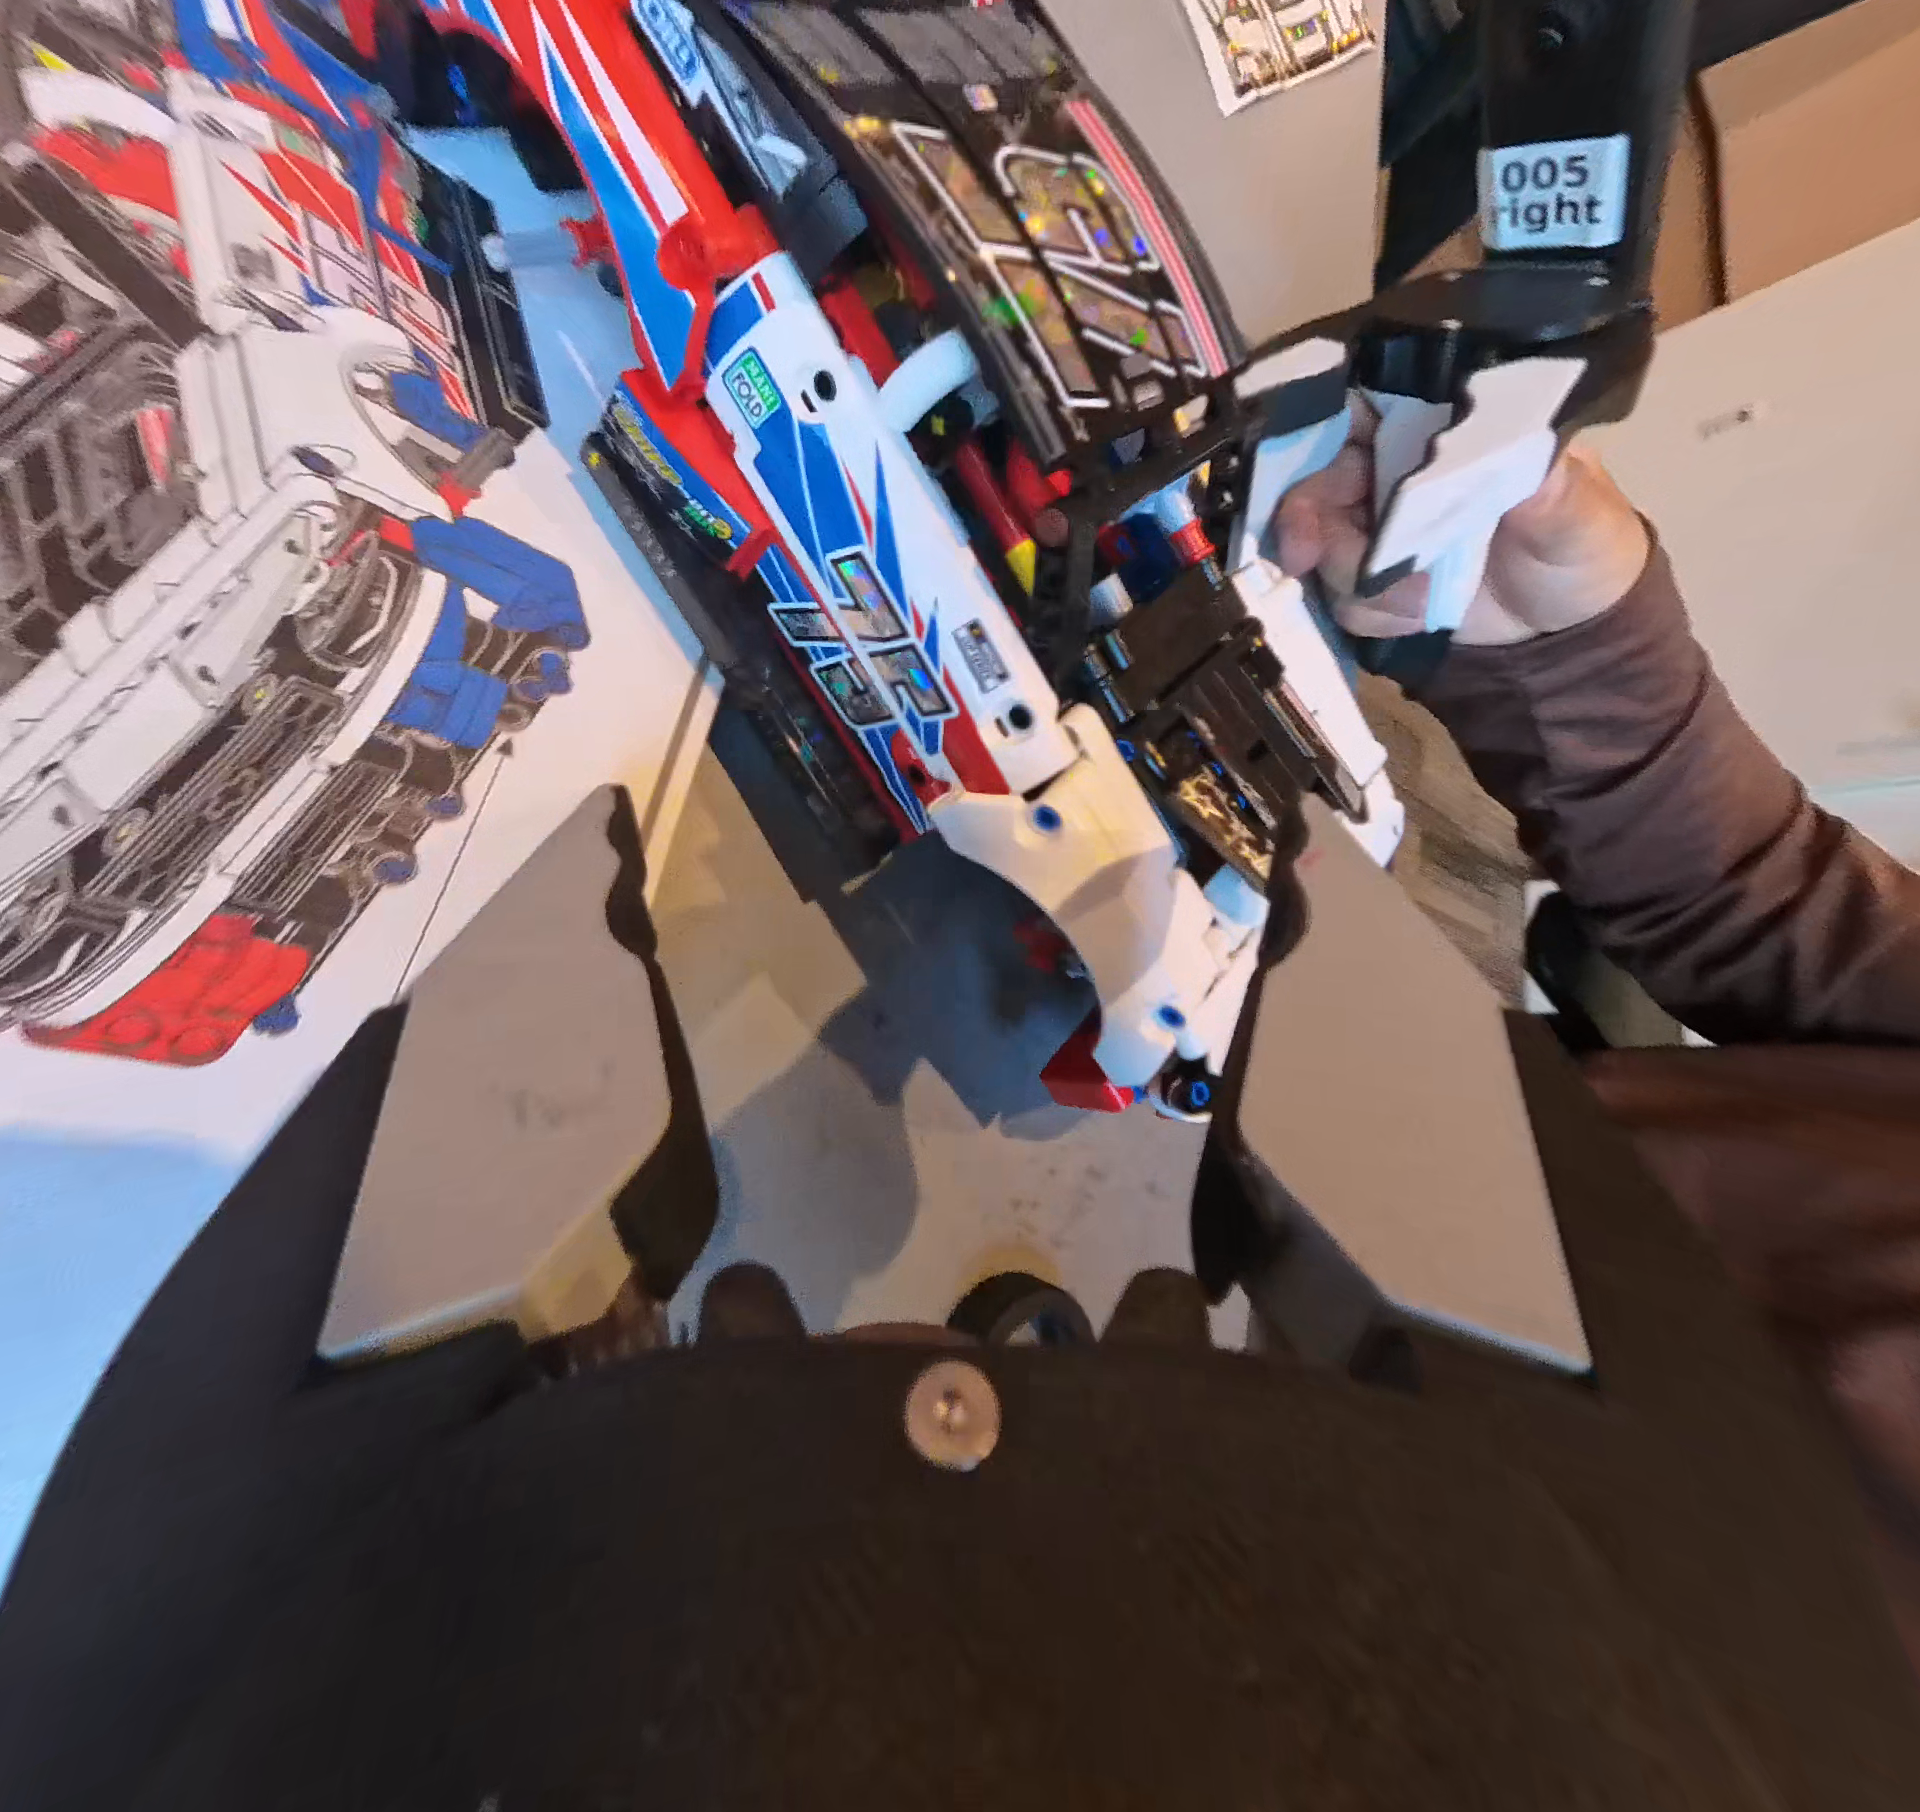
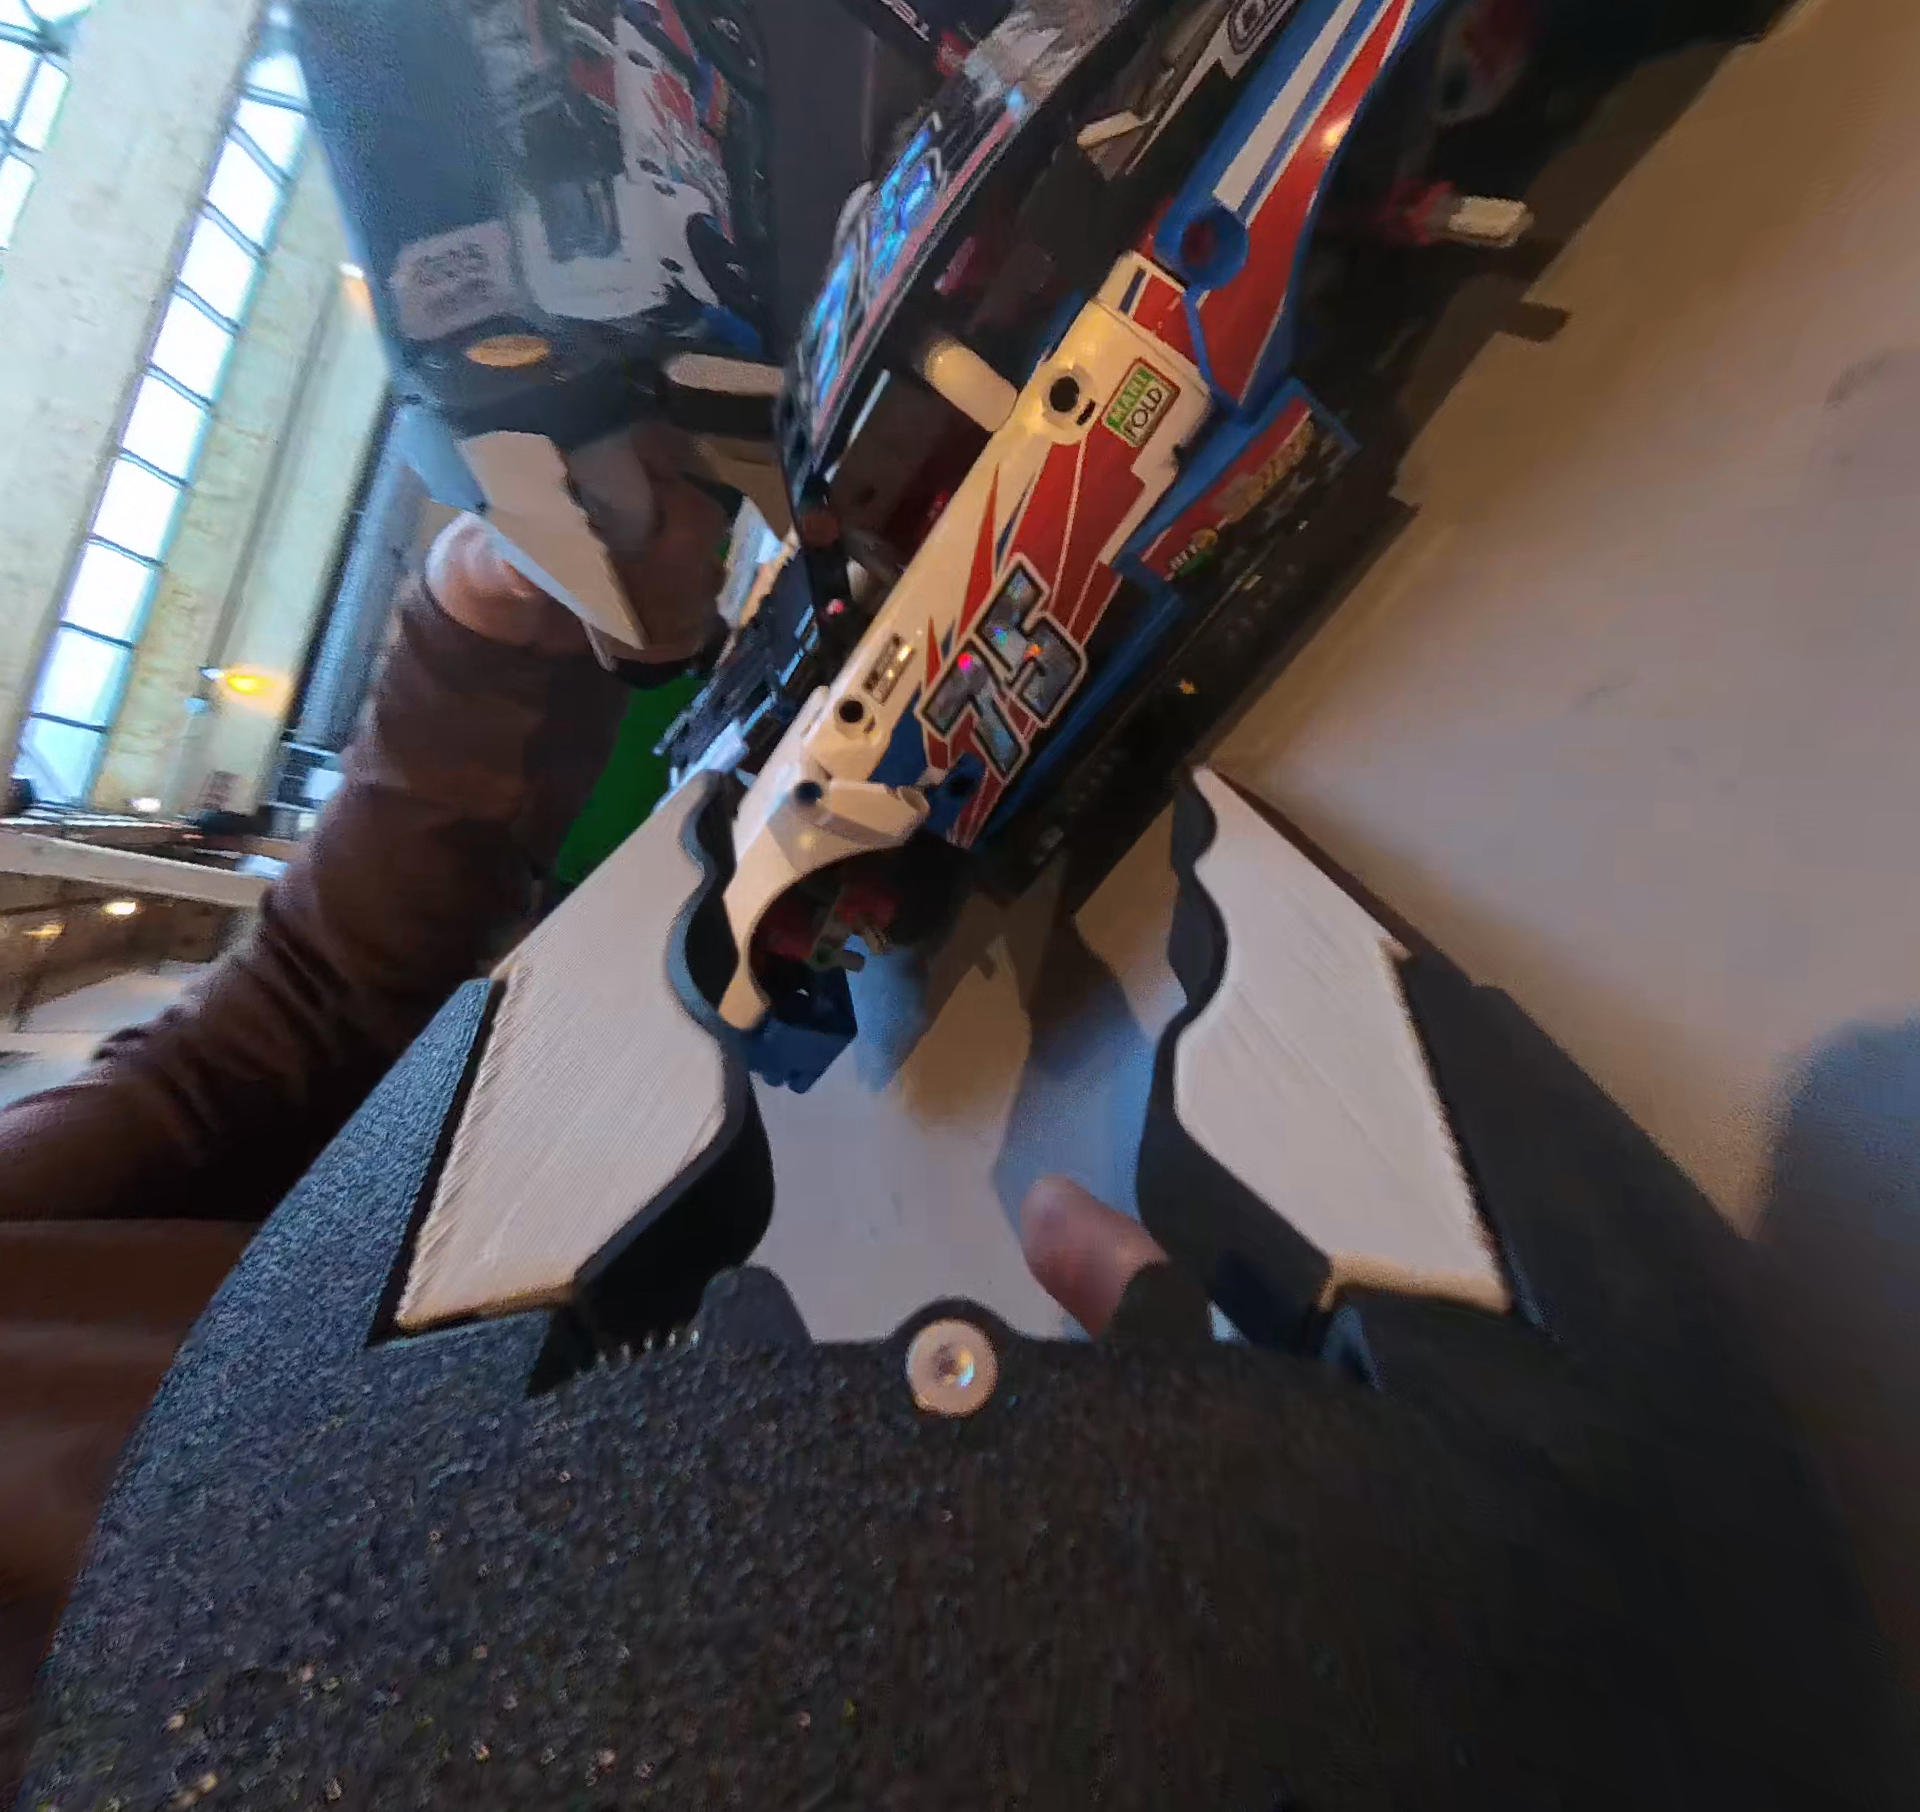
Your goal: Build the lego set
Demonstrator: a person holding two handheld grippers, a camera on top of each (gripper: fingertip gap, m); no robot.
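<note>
Two grey fingers of the left gripper [image 1: 951, 1035] are filling the bottom of the left wrist picture, and they are standing wide apart, holding nothing. One white corner of the lego car [image 1: 883, 515] is poking in between them at the middle of the frame, close to the right-hand finger. I cannot tell if it is touching.

That car is red, white and blue with shiny number stickers, and it is running from the top of the frame down toward the middle. It is sitting on a pale table [image 1: 966, 1191]. An open instruction book [image 1: 239, 515] with a big drawing of the car is lying at the left of the frame, just beside the car.

At the upper right of this picture, a hand [image 1: 1455, 557] in a brown sleeve [image 1: 1662, 775] is holding another gripper beside the car.

White fingers of the right gripper [image 2: 940, 952] are sitting at the bottom of the right wrist picture, and they are spread wide too. The lego car [image 2: 1039, 567] is reaching down into the gap between them, with its white end right by the left-hand finger. A fingertip [image 2: 1081, 1243] is showing at the bottom of the gap. The table [image 2: 1610, 619] is taking up the right side of this frame. Tall bright windows [image 2: 156, 412] are showing at the far left.
</note>
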